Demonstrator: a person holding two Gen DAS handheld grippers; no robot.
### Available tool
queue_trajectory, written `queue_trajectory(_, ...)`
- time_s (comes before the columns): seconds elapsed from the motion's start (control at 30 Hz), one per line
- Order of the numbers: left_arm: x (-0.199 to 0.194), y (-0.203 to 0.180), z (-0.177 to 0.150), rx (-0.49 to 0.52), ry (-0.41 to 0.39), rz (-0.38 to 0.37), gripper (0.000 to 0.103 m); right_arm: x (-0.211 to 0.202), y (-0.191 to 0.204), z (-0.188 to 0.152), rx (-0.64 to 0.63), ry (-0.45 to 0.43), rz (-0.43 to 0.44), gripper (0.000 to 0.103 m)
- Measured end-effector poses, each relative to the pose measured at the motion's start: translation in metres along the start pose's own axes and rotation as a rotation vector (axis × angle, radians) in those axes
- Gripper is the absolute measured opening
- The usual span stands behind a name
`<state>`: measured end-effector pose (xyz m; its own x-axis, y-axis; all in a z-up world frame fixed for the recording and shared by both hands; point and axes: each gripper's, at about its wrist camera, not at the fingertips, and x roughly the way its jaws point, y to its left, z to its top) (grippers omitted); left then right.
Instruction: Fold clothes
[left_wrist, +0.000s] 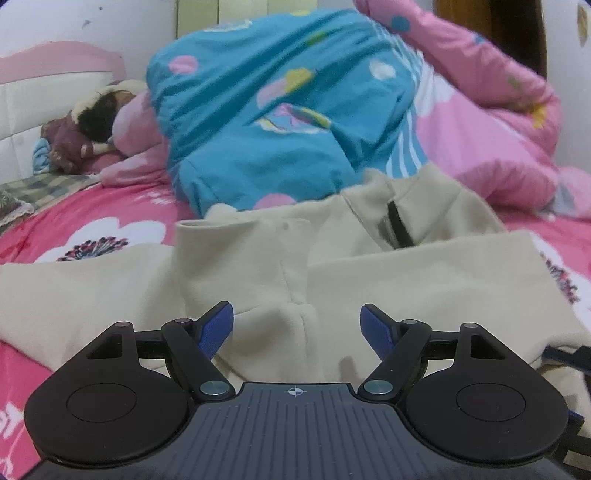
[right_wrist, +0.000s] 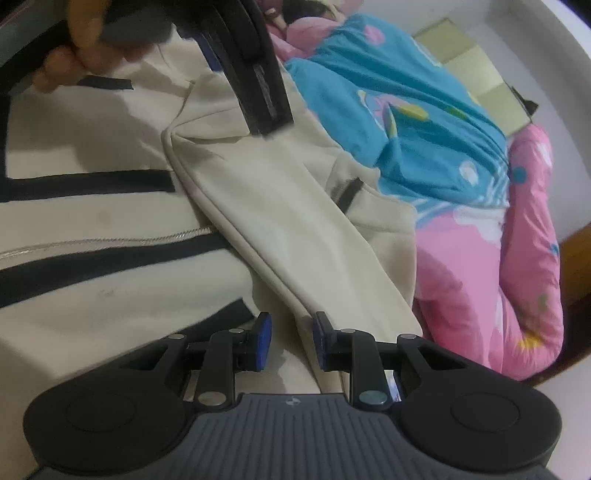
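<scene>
A cream jacket (left_wrist: 258, 266) with black stripes and a zipper lies spread on the bed. My left gripper (left_wrist: 297, 319) is open just above it, over a fold in the cloth. In the right wrist view the jacket (right_wrist: 110, 206) fills the left, with a sleeve (right_wrist: 280, 221) folded diagonally across it. My right gripper (right_wrist: 290, 334) is open, its blue pads either side of the sleeve's lower edge, not closed on it. The left gripper's black body (right_wrist: 258, 74) and the hand holding it show at the top.
A blue patterned quilt (left_wrist: 277, 110) is heaped behind the jacket, with a pink quilt (left_wrist: 498, 122) to its right. A plush toy (left_wrist: 85, 125) lies at the far left near the white headboard. The pink flowered bedsheet (left_wrist: 92, 229) surrounds the jacket.
</scene>
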<state>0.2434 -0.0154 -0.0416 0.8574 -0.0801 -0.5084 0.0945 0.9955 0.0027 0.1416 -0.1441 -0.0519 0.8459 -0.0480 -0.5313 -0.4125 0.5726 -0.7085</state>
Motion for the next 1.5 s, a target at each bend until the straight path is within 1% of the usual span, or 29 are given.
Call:
queue_trajectory(0.03, 0.004, -0.002, 0.000, 0.003, 0.008, 0.007, 0.056, 0.004, -0.003, 0.000, 0.019, 0.000, 0.003, 0.020)
queue_trajectory(0.07, 0.008, -0.001, 0.001, -0.008, 0.011, 0.014, 0.048, 0.007, -0.006, -0.001, 0.037, 0.000, 0.006, 0.017)
queue_trajectory(0.1, 0.008, 0.005, 0.002, -0.047, 0.009, 0.013, 0.035, 0.011, -0.010, -0.001, 0.056, 0.000, 0.010, 0.008)
queue_trajectory(0.13, 0.007, 0.013, 0.002, -0.101, 0.002, -0.003, 0.022, 0.011, -0.015, -0.002, 0.089, -0.002, 0.008, 0.004)
queue_trajectory(0.2, -0.003, 0.034, 0.001, -0.224, -0.040, -0.053, 0.015, 0.005, -0.028, -0.006, 0.182, -0.014, -0.003, 0.002)
queue_trajectory(0.3, -0.018, 0.067, -0.007, -0.443, -0.091, -0.170, 0.014, -0.007, -0.049, -0.018, 0.345, -0.042, -0.045, 0.001)
queue_trajectory(0.37, -0.021, 0.084, -0.017, -0.571, -0.082, -0.235, 0.014, -0.015, -0.064, -0.029, 0.470, -0.054, -0.073, 0.001)
queue_trajectory(0.4, -0.021, 0.091, -0.023, -0.623, -0.064, -0.252, 0.014, -0.018, -0.071, -0.035, 0.532, -0.055, -0.079, 0.000)
queue_trajectory(0.47, -0.019, 0.098, -0.034, -0.681, -0.032, -0.259, 0.014, -0.019, -0.081, -0.047, 0.604, -0.029, -0.127, 0.000)
queue_trajectory(0.5, -0.019, 0.102, -0.040, -0.714, -0.015, -0.270, 0.015, -0.018, -0.086, -0.054, 0.640, -0.007, -0.140, 0.000)
queue_trajectory(0.6, -0.019, 0.111, -0.054, -0.798, 0.026, -0.294, 0.018, -0.020, -0.099, -0.071, 0.746, 0.009, -0.105, 0.000)
queue_trajectory(0.67, -0.028, 0.113, -0.058, -0.803, 0.017, -0.285, 0.025, -0.021, -0.107, -0.081, 0.815, 0.013, -0.078, 0.000)
queue_trajectory(0.77, -0.042, 0.115, -0.064, -0.811, 0.003, -0.271, 0.028, -0.023, -0.120, -0.095, 0.922, 0.015, -0.032, 0.000)
queue_trajectory(0.8, -0.047, 0.116, -0.066, -0.813, -0.002, -0.267, 0.032, -0.024, -0.124, -0.098, 0.963, 0.009, -0.010, 0.000)
queue_trajectory(0.83, -0.051, 0.117, -0.068, -0.816, -0.007, -0.262, 0.040, -0.025, -0.128, -0.101, 1.003, 0.003, 0.012, 0.000)
queue_trajectory(0.87, -0.056, 0.117, -0.070, -0.818, -0.012, -0.257, 0.044, -0.026, -0.133, -0.103, 1.044, -0.002, 0.033, 0.000)
queue_trajectory(0.9, -0.061, 0.118, -0.072, -0.821, -0.016, -0.253, 0.051, -0.026, -0.136, -0.106, 1.082, -0.009, 0.059, 0.001)
queue_trajectory(0.93, -0.061, 0.117, -0.071, -0.814, -0.018, -0.243, 0.063, -0.026, -0.139, -0.108, 1.119, -0.015, 0.088, 0.001)
queue_trajectory(0.97, -0.057, 0.114, -0.066, -0.799, -0.017, -0.227, 0.071, -0.025, -0.140, -0.109, 1.151, -0.019, 0.113, 0.001)
queue_trajectory(1.0, -0.053, 0.111, -0.061, -0.784, -0.016, -0.212, 0.084, -0.025, -0.141, -0.111, 1.179, -0.021, 0.135, 0.001)
queue_trajectory(1.03, -0.049, 0.107, -0.056, -0.770, -0.015, -0.197, 0.089, -0.026, -0.141, -0.112, 1.206, -0.024, 0.158, 0.001)
queue_trajectory(1.1, -0.038, 0.100, -0.046, -0.737, -0.009, -0.158, 0.088, -0.028, -0.140, -0.112, 1.224, -0.031, 0.175, 0.001)
queue_trajectory(1.17, -0.022, 0.093, -0.038, -0.702, 0.011, -0.098, 0.074, -0.031, -0.139, -0.110, 1.229, -0.039, 0.184, 0.001)
queue_trajectory(1.2, -0.018, 0.094, -0.038, -0.718, 0.025, -0.081, 0.041, -0.033, -0.139, -0.109, 1.229, -0.043, 0.186, 0.001)
queue_trajectory(1.23, -0.018, 0.098, -0.041, -0.754, 0.039, -0.073, 0.011, -0.035, -0.138, -0.109, 1.229, -0.048, 0.188, 0.001)
queue_trajectory(1.3, -0.019, 0.105, -0.049, -0.829, 0.063, -0.059, 0.009, -0.037, -0.138, -0.108, 1.233, -0.053, 0.194, 0.001)
queue_trajectory(1.4, -0.032, 0.115, -0.076, -0.921, 0.094, -0.039, 0.010, -0.036, -0.140, -0.111, 1.255, -0.049, 0.208, 0.001)
queue_trajectory(1.47, -0.036, 0.116, -0.082, -0.919, 0.078, -0.046, 0.013, -0.032, -0.141, -0.114, 1.284, -0.041, 0.228, 0.001)
queue_trajectory(1.5, -0.037, 0.115, -0.082, -0.908, 0.067, -0.049, 0.015, -0.028, -0.142, -0.117, 1.333, -0.034, 0.261, 0.001)
